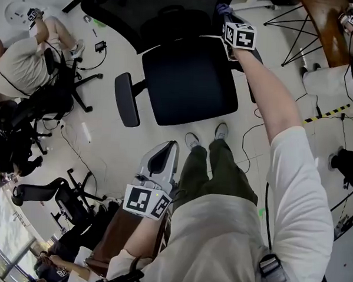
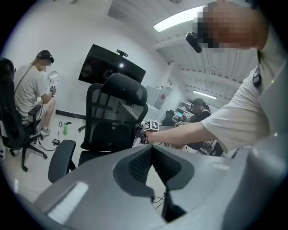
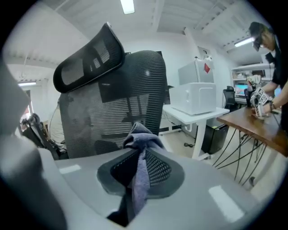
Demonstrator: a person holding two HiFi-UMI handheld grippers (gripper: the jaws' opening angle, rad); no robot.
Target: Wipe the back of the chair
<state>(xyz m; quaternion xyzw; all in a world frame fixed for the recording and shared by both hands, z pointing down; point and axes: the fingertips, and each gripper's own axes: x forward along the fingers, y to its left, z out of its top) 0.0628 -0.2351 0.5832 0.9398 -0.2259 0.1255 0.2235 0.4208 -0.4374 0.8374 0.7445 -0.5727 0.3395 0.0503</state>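
Wooden table (image 3: 252,122), a person in black (image 3: 272,54) working at its far end, black cables (image 3: 238,157) hanging beneath it, white desk (image 3: 200,113) beside it carrying a white box (image 3: 195,96), yellow-black floor tape (image 1: 328,111) near it, seated person (image 1: 21,64) well away.

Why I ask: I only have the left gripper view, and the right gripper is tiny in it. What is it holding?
Observer: The right gripper is shut on a blue-grey cloth.
Operator: Is the cloth on the chair yet?
Observer: It points at the mesh backrest from close by; I cannot tell whether they touch.
Operator: Where does my left gripper sit relative to the chair?
Observer: In the head view the left gripper hangs beside the person's left leg, apart from the seat.
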